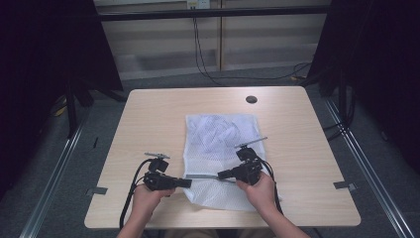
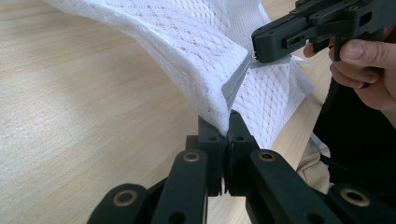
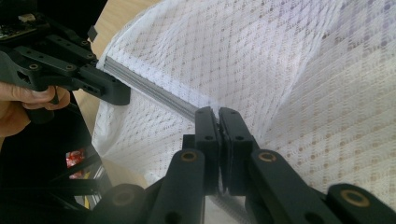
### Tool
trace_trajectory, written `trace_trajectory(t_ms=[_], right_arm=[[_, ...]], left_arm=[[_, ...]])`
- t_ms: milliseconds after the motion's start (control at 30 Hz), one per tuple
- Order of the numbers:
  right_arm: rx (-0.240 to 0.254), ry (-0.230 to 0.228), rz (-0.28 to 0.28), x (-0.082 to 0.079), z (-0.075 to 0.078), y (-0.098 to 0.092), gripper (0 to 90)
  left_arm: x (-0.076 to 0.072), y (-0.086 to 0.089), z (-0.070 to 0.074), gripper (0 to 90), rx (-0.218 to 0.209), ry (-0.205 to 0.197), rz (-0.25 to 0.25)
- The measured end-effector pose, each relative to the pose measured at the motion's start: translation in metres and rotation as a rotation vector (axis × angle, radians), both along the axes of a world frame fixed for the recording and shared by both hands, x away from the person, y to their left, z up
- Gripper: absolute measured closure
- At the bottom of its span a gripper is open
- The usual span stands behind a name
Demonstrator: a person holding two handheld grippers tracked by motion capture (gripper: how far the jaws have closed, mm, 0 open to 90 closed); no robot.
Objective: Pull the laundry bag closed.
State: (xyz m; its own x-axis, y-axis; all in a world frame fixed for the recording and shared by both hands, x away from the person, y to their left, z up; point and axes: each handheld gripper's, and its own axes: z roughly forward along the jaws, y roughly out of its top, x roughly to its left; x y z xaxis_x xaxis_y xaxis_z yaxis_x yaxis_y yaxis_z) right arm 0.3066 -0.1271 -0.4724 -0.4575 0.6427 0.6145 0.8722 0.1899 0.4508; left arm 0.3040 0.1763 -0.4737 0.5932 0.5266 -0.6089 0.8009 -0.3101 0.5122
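High view: I have both grippers — left gripper (image 1: 186,183), right gripper (image 1: 221,174) — clamped on the mesh bag's (image 1: 223,134) grey strip (image 1: 202,177), probably its zipper; I'd keep tension even.

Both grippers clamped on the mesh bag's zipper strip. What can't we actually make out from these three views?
- Zipper slider on the grey zipper strip of the white mesh laundry bag: high view, too small; gripper views, hidden by the jaws.
- Bag contents: a darker patch shows through the mesh in the high view, too faint to identify.
- Left gripper grip point: covered by a mesh fold.
- Right gripper: strip beyond it hidden by its jaws.
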Motion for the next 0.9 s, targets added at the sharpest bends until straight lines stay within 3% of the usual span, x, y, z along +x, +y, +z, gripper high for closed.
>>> trace_trajectory(t_ms=[600,900], right_arm=[[-0.006,0.002,0.000,-0.0014,-0.0013,-0.0070,87.2],[-0.022,-0.006,-0.005,-0.0020,-0.0020,-0.0069,87.3]], left_arm=[[-0.0012,-0.0017,-0.0001,88.3,0.008,0.013,0.012],[-0.0004,-0.0015,-0.0002,88.3,0.009,0.009,-0.005]])
